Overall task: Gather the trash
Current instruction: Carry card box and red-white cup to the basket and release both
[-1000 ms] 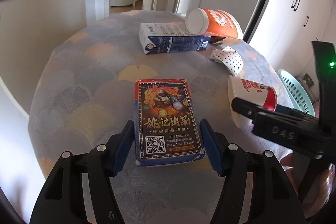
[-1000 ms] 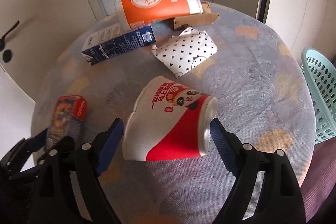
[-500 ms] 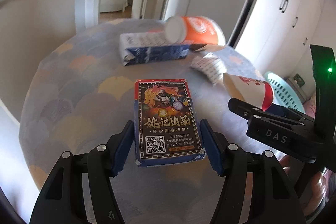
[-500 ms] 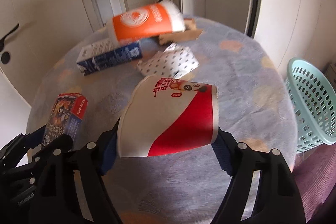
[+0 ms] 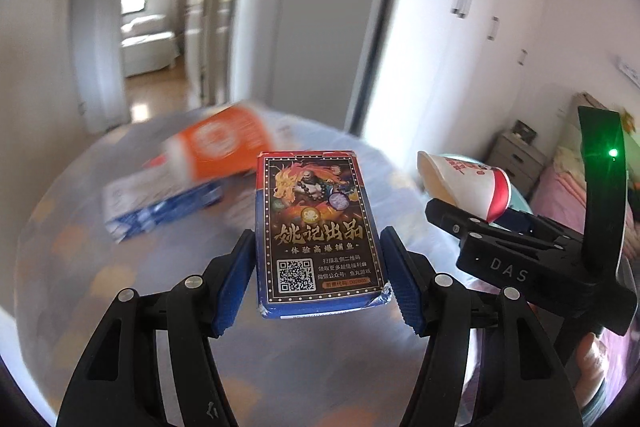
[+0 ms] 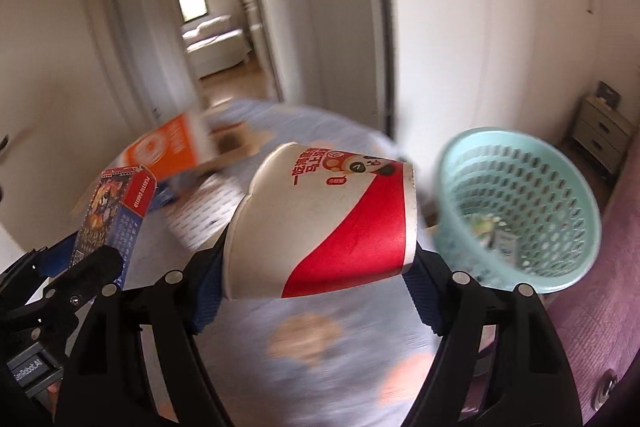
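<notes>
Teal basket [image 6: 516,211] holding scraps, right claw [image 6: 320,267] gripping paper cup [image 6: 332,223], left claw [image 5: 318,279] clamping card box [image 5: 316,231]

A blue card box [image 5: 320,227] and a red-and-white paper cup [image 6: 328,223] are held up. An orange cup [image 5: 224,151] lies sideways.

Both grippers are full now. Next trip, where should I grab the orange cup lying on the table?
Take the orange cup across its round sides near the middle, from above. It lies tipped over, leaning on the blue carton, so its rim faces sideways and offers no grip.
</notes>
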`<state>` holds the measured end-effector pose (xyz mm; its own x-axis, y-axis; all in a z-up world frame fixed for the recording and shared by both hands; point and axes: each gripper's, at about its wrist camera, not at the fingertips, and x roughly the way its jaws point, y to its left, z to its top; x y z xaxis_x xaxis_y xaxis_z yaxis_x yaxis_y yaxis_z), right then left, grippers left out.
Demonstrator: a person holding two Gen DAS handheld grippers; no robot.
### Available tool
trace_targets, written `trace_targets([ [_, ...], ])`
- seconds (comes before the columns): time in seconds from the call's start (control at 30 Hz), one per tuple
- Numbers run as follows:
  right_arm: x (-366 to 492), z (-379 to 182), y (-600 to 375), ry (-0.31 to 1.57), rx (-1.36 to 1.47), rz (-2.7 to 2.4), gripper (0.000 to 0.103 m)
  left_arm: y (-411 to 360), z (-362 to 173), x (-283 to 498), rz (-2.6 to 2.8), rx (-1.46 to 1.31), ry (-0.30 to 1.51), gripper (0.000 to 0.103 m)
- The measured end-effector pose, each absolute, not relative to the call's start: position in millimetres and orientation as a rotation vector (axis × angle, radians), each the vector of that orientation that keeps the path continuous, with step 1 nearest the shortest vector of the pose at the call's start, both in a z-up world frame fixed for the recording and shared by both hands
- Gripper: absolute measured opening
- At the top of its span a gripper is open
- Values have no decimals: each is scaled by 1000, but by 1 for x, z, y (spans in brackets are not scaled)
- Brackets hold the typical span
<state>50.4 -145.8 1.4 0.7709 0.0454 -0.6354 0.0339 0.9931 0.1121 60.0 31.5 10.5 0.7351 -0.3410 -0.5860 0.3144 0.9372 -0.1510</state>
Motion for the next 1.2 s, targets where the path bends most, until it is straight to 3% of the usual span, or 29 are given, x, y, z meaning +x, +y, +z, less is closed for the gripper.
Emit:
trace_targets([
  [0.6, 75, 3, -340, 676, 356, -287, 73, -185, 3, 144, -645, 111, 730, 61],
  [1.03, 92, -44, -411, 766, 469, -385, 73, -234, -67, 195, -690, 58, 899, 61],
  [1.13, 97, -48, -415, 782, 477, -379, 74, -240, -71, 199, -684, 68, 892, 64],
  [1.2, 104, -49, -419, 788, 475, -369, 74, -243, -69, 198, -667, 78, 880, 76],
])
